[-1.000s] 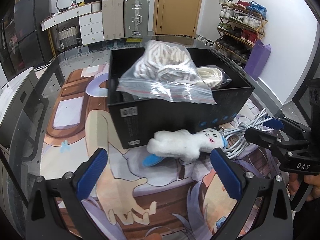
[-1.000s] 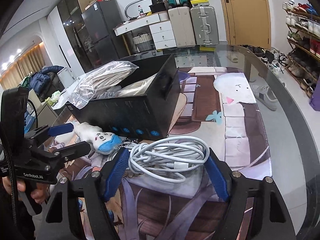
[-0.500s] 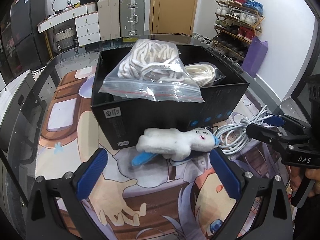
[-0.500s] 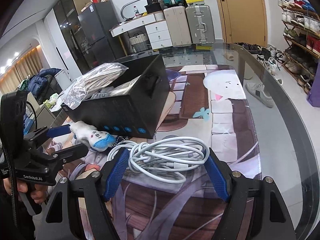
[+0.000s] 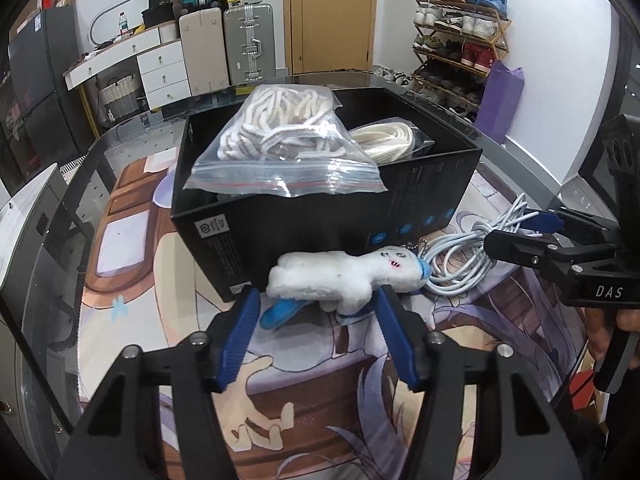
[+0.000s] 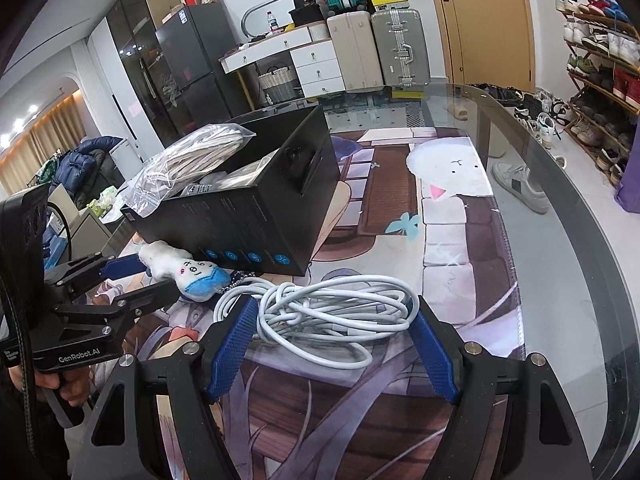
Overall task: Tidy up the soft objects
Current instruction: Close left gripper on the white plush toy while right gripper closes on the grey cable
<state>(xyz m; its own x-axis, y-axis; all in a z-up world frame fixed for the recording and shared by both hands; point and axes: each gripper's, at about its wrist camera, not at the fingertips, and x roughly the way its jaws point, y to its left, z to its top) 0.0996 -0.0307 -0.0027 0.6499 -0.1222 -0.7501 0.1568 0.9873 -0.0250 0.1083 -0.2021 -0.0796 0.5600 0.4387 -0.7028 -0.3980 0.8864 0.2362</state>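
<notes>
A white plush toy (image 5: pixel 340 278) with a blue cap lies on the printed mat against the front of a black box (image 5: pixel 280 232). My left gripper (image 5: pixel 316 304) has its blue pads on either side of the toy's body, narrowed around it. The toy also shows in the right wrist view (image 6: pixel 180 266). A coil of white cable (image 6: pixel 332 312) lies beside the toy. My right gripper (image 6: pixel 332 328) brackets the coil with its jaws partly closed. The box holds a zip bag of white rope (image 5: pixel 284 140) and a second bagged cord (image 5: pixel 388 140).
The printed mat (image 6: pixel 448 248) covers a round glass table whose edge (image 6: pixel 592 240) curves along the right. Beyond it stand suitcases (image 5: pixel 248 48), white drawers (image 5: pixel 160 68) and a shoe rack (image 5: pixel 460 40).
My left gripper moved forward and its jaws narrowed around the plush toy. My right gripper's jaws closed in around the cable coil.
</notes>
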